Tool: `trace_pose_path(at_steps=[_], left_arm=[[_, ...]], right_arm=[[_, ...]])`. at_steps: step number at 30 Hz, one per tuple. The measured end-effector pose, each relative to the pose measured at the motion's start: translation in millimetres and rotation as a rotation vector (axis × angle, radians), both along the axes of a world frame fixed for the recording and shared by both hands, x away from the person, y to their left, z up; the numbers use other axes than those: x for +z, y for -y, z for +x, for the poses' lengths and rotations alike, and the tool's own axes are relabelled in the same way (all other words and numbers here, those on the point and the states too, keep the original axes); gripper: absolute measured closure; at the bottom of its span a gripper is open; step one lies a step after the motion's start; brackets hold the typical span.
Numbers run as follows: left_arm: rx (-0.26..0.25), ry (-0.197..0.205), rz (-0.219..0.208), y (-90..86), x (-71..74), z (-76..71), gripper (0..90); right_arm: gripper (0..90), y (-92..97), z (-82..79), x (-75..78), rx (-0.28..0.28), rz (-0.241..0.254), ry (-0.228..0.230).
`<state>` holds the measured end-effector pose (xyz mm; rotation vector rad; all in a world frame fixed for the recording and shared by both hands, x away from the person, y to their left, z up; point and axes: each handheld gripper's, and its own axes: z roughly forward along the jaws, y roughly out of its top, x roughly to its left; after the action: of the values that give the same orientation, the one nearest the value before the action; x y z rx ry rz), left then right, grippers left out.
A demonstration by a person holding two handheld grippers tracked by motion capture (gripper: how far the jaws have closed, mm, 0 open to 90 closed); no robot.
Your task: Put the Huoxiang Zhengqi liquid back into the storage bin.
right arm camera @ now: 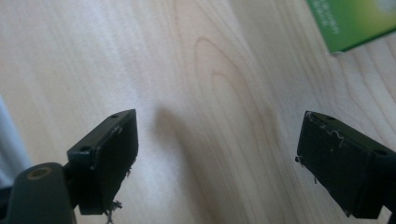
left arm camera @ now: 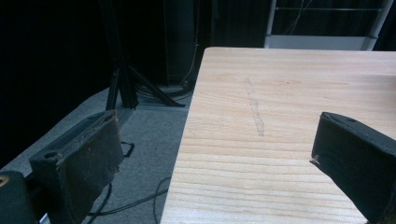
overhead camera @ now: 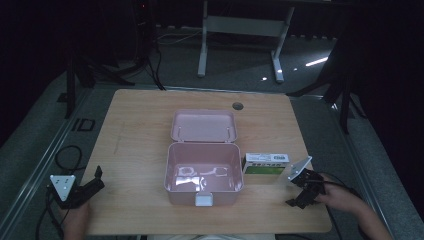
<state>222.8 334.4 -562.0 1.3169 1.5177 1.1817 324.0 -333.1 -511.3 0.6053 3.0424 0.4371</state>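
Pink plastic is being shown by the open case at the middle of the wooden surface, its lid being held tilted back at the far side and a white latch being presented at the near wall. Inside, only some faint pale shapes are being seen on the floor of the case; what they are cannot be told. A green and white box is lying just beside the case's right wall, with its long face turned up. No thing is being held: the left gripper is being kept spread over the near left corner, and the right gripper is being kept spread over bare wood near the box. The reach for the box is judged to be in hand; next, the right jaws would be brought around its narrow sides, so that it could be lifted into the case.
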Motion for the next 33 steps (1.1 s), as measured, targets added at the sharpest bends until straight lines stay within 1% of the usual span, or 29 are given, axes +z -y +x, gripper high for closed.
trace_pose_path(at_steps=[2,3,4,5,7,10,13,14,15,17,20,22,24,25,27,28,29,33], left_arm=[[-0.001,-0.001,0.001,0.3,0.0,0.1,2.1],[-0.001,-0.001,0.001,0.3,0.0,0.1,2.1],[-0.001,-0.001,0.001,0.3,0.0,0.1,2.1],[-0.001,-0.001,0.002,0.3,0.0,0.2,2.1],[-0.001,-0.001,0.002,0.4,0.0,0.1,2.1],[0.001,0.001,0.004,0.8,0.0,0.0,2.1],[-0.001,-0.001,0.010,1.1,-0.1,0.0,2.1],[-0.001,-0.001,0.010,1.1,0.0,0.0,2.1],[-0.001,-0.001,0.010,1.1,0.0,0.0,2.1],[-0.001,0.000,0.010,1.0,0.0,-0.1,2.1],[0.001,0.000,0.018,2.1,-0.1,0.0,2.1],[0.000,-0.003,0.022,2.7,0.0,0.1,2.1],[-0.001,-0.001,0.020,2.4,0.0,0.1,2.1],[0.000,0.001,0.019,2.1,-0.1,-0.1,2.1],[0.000,0.000,0.016,1.9,-0.1,-0.1,2.1],[0.000,0.000,0.017,2.0,-0.1,-0.1,2.1],[-0.002,-0.001,0.017,2.0,0.0,0.0,2.1],[-0.001,-0.001,0.014,1.7,0.0,0.2,2.1]], right_arm=[[12.2,-4.6,0.3,2.7,0.026,-0.035,-0.014],[12.2,-6.8,0.6,3.8,0.032,-0.052,-0.031],[12.2,-6.8,0.6,3.8,0.032,-0.052,-0.031],[12.2,-11.4,0.5,4.6,0.060,-0.093,-0.059],[12.2,-16.2,0.5,5.6,0.084,-0.136,-0.071],[12.3,-23.0,0.6,9.5,0.121,-0.174,-0.077],[12.7,-30.0,0.7,15.0,0.138,-0.192,-0.076],[12.7,-32.5,0.5,16.6,0.145,-0.203,-0.080],[12.9,-35.1,-0.3,18.2,0.156,-0.217,-0.074],[13.2,-40.6,-2.0,21.2,0.177,-0.240,-0.090],[13.4,-49.2,-7.3,25.5,0.251,-0.271,-0.086],[14.3,-55.7,-9.8,28.5,0.273,-0.282,-0.102],[14.6,-62.2,-10.9,32.2,0.298,-0.285,-0.131],[14.7,-65.5,-12.4,34.2,0.308,-0.288,-0.133],[15.2,-71.7,-14.6,38.4,0.346,-0.302,-0.126],[15.9,-74.1,-15.7,41.7,0.363,-0.300,-0.119],[15.9,-76.3,-15.9,45.4,0.374,-0.293,-0.118],[16.0,-82.6,-13.7,64.2,0.403,-0.269,-0.079]])
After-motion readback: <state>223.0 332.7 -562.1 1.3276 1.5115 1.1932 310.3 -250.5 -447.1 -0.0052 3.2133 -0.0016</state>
